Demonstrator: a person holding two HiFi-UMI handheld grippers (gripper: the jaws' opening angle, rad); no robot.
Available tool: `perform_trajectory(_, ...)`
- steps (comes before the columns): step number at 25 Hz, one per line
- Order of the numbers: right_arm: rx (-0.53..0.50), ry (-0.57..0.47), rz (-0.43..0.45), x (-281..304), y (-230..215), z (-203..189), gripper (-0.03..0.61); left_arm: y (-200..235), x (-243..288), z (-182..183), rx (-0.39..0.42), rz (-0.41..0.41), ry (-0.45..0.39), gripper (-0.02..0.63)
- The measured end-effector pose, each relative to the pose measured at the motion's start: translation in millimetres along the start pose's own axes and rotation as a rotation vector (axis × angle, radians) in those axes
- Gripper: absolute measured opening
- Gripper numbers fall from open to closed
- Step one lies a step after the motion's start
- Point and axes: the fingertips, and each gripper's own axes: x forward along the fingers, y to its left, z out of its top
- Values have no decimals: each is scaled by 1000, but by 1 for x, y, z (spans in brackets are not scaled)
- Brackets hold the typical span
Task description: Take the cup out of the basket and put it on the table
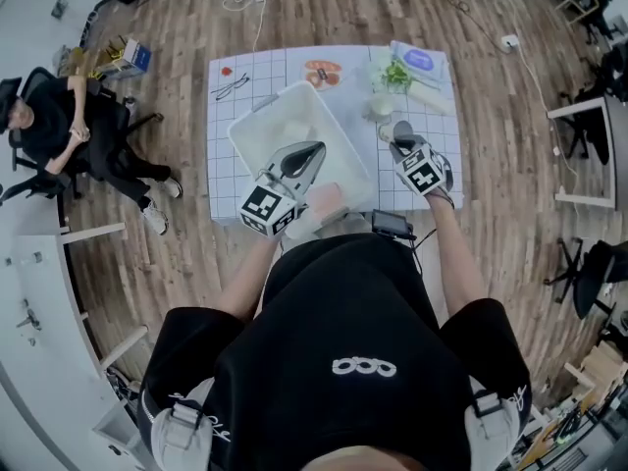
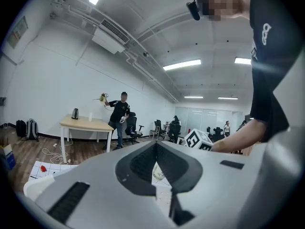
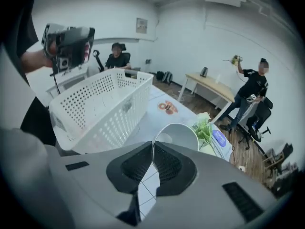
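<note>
The white perforated basket (image 1: 257, 126) stands on the checked mat (image 1: 226, 165). A white cup (image 3: 180, 136) hangs to the basket's right over the mat, its mouth tipped toward the camera. My right gripper (image 3: 153, 146) is shut on the cup's near rim. In the head view that cup (image 1: 395, 129) sits just ahead of the right gripper (image 1: 400, 143). My left gripper (image 1: 316, 149) is held over the basket's near end. In its own view the left gripper (image 2: 156, 146) points up at the room, shut with nothing between the pads.
On the mat's far right lie green leaves (image 1: 395, 75), a blue-labelled pack (image 1: 420, 60) and another white cup (image 1: 381, 106). A black device (image 1: 392, 226) sits at the table's near edge. A person sits in a chair (image 1: 69, 135) at the left.
</note>
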Motion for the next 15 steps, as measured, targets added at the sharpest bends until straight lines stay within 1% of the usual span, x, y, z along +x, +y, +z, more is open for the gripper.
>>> perform_trajectory(4,-163,156,20,51,0,-20,34,5,-12,-3,-12,55,-4,8)
perform_trajectory(8,-270,265,38,92,-5,-38,34,11,-26,-9,-32,125,-1,8)
perform_trajectory(10,-303,300,37,107,-8,-44,34,15,-32,-15,-41,159,7,8)
perform_trajectory(15,-325,336,58,126,-11,-51,34,22,-43,-21,-63,222,4,8)
